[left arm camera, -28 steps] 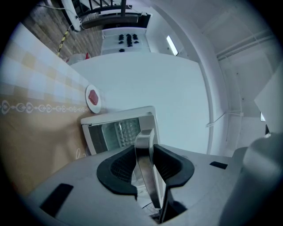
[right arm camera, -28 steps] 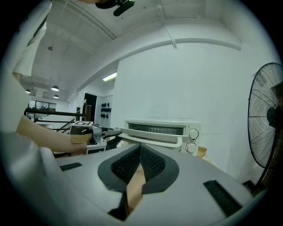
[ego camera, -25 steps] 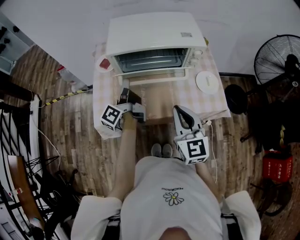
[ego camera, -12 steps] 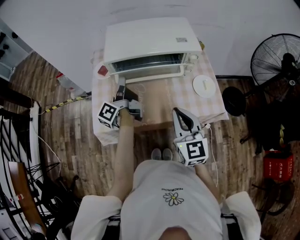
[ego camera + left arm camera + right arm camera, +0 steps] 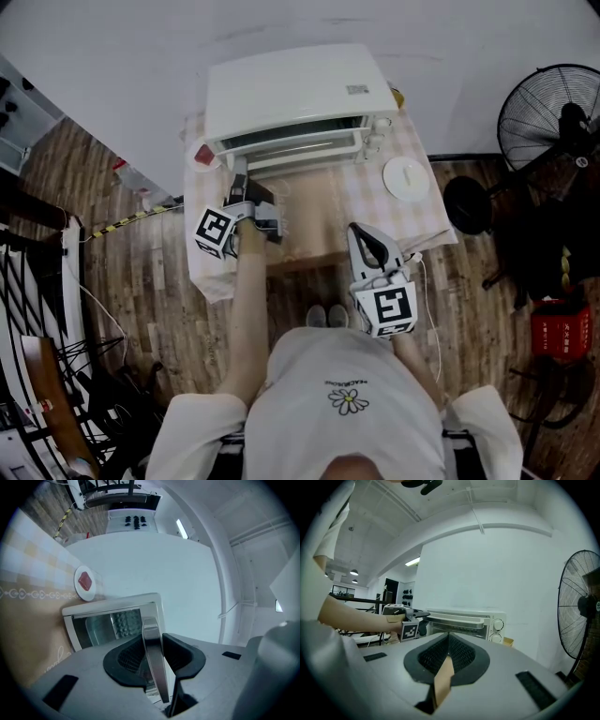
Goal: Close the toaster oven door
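Toaster oven door [image 5: 300, 153] stands partly raised and tilted, its top edge off the white toaster oven [image 5: 291, 89], with a dark strip of opening above it. Oven sits at the far end of the counter [image 5: 314, 220], on a checked cloth, back to the wall

Left tongs [image 5: 240, 178] reach in at the left end of the door. Left gripper view: the door's metal handle [image 5: 151, 644] runs straight through the tongs, with a black pad [image 5: 123, 660] against each side of the bar, so they are pinching the handle. Door glass [image 5: 105, 627] lies just beyond the tips

Right tongs [image 5: 356, 230] are held over the near edge of the counter, right of centre, pointing toward the oven and well apart from the door. Right gripper view: pads pressed together at the tips, gripping nothing; a tan sliver shows low in the slot behind them

Containers:
- oven cavity: rack bars [image 5: 457, 626] show behind the tilted door in the right gripper view; what else is inside, cannot tell. Through the glass the left gripper view gives only a pale bumpy surface, too unclear to name
- small white round dish [image 5: 86, 596] on the cloth just beside the oven's left front corner, a red piece [image 5: 85, 581] lying in it
- white round disc [image 5: 406, 178] on the cloth off the oven's right front corner

Two knobs [image 5: 498, 624] on the right of the oven front. Fan [image 5: 548, 103] on the floor, right of the counter
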